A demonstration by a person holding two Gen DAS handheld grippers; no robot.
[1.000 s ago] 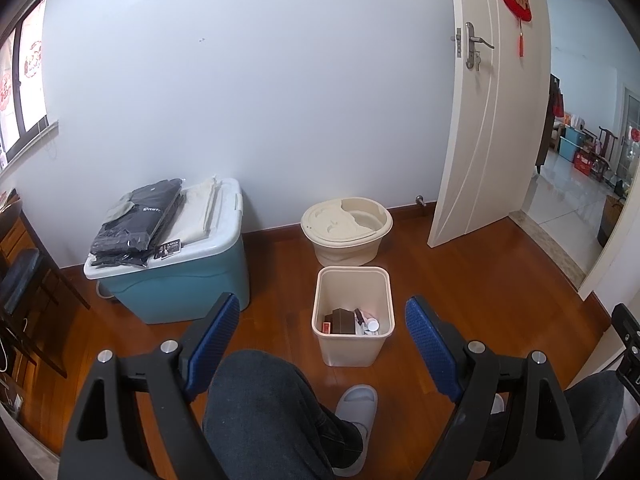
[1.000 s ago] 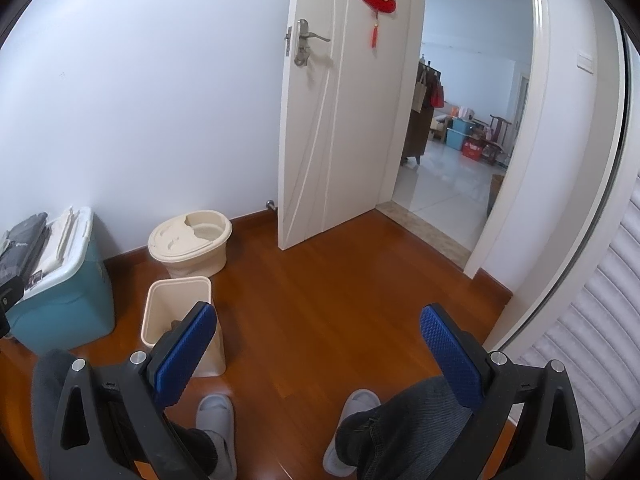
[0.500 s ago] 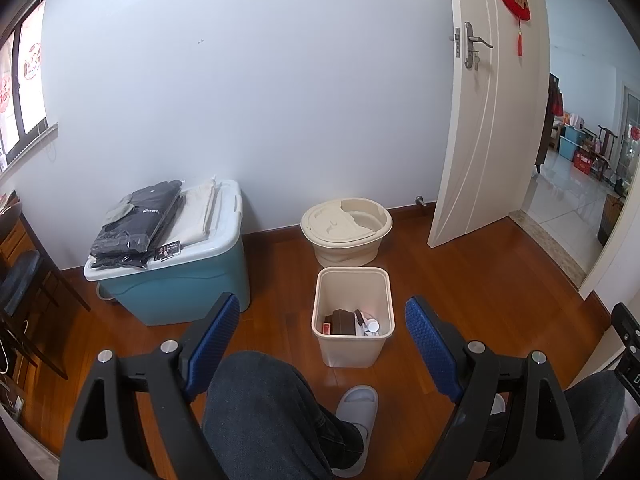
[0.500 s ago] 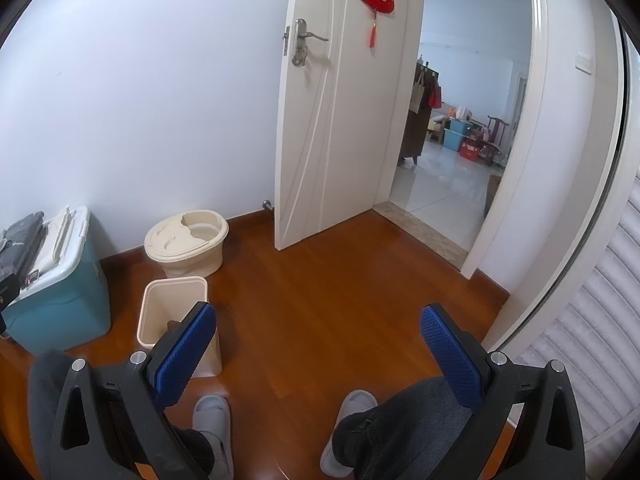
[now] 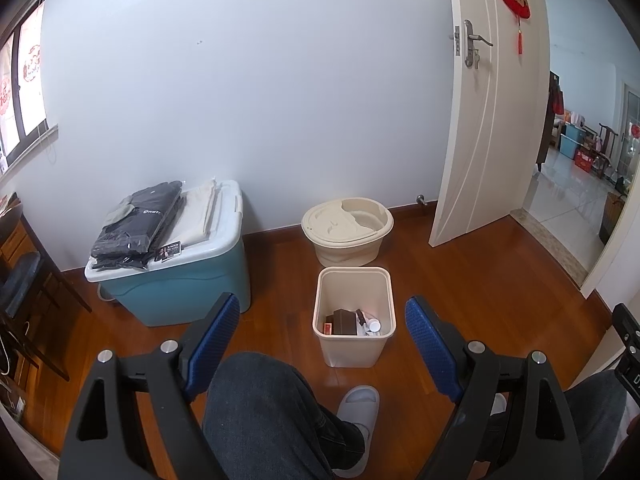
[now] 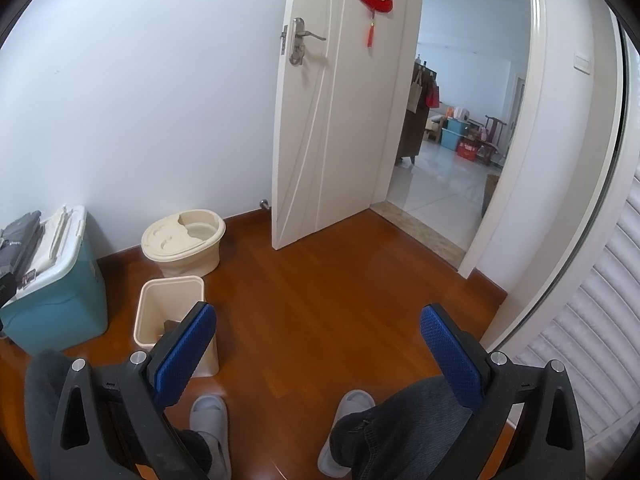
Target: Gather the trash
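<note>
A cream square waste bin point(image 5: 354, 340) point(image 6: 160, 300) stands on the wooden floor in front of a seated person's knees. Inside it lie a dark brown box point(image 5: 341, 322), a red-and-white pack and a small white-capped item point(image 5: 374, 325). My left gripper point(image 5: 322, 342) hangs open above the person's knee, with the bin showing between its blue pads and nothing held. My right gripper point(image 6: 318, 348) is open too, over bare floor to the right of the bin, and empty. Its left pad point(image 6: 185, 354) overlaps the bin's near right corner.
A round cream tub point(image 5: 347, 230) sits behind the bin by the wall. A teal storage box point(image 5: 180, 280) with folded clothes on its lid stands at left. A white door point(image 6: 320, 120) is open to a tiled room. The person's legs and grey slippers point(image 6: 210, 420) fill the foreground.
In the right wrist view the scene shifted slightly between the earlier frames and back. The left wrist view is unchanged and both grippers stay open.
</note>
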